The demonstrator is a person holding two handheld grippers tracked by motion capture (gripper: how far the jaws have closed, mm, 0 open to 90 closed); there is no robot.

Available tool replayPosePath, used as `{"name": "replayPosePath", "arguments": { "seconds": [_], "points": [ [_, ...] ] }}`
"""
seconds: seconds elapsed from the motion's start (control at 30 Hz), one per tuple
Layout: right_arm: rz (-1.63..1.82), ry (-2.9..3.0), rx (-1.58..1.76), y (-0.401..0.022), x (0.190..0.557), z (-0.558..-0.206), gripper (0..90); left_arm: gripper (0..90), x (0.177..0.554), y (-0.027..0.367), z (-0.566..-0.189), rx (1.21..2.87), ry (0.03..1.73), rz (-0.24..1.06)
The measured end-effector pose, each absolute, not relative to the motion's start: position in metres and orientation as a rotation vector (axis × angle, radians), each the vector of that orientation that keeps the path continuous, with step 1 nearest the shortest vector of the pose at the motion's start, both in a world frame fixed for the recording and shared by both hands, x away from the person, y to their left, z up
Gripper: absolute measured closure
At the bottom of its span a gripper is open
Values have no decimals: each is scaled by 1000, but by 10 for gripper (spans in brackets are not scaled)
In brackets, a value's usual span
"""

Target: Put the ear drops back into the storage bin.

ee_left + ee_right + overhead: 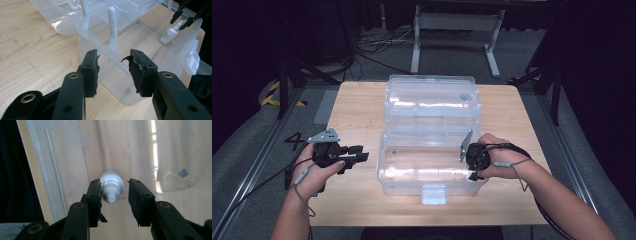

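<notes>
- Each hand-held gripper [362,156] is black, with two blocky jaws.
- Brass-ringed holes and small screws dot the jaw arms.
- Torn black pads [137,67] line the jaws.
- A grey three-cornered plate [325,135] tops the left one.
- Grey cables trail off.

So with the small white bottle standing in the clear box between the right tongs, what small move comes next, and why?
Probably lift the right tongs straight up out of the clear box. Their jaws stand apart around the small white bottle, a gap showing on one side, and it appears to stand on the box floor, so it looks set down.
</notes>
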State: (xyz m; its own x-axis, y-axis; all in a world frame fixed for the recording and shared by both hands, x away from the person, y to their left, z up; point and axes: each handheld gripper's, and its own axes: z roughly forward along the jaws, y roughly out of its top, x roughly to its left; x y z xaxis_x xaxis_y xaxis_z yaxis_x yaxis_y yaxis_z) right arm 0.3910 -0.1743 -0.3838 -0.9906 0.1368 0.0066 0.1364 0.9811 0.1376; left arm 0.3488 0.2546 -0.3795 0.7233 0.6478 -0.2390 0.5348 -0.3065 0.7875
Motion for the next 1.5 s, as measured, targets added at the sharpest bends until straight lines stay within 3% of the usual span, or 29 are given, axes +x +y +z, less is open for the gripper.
{"name": "replayPosePath", "arguments": {
  "seconds": [0.47,0.97,1.33,1.5],
  "points": [
    [377,3078,249,-176,381,-348,579,595,351,252,-378,1972,887,147],
    [443,3122,179,-163,358,-348,581,596,355,246,-378,1982,870,137],
    [377,3147,164,-155,354,-375,705,586,359,245,-373,1971,858,143],
    [330,3157,157,-152,353,-389,801,585,363,242,-369,1960,847,159]
  ]
}}
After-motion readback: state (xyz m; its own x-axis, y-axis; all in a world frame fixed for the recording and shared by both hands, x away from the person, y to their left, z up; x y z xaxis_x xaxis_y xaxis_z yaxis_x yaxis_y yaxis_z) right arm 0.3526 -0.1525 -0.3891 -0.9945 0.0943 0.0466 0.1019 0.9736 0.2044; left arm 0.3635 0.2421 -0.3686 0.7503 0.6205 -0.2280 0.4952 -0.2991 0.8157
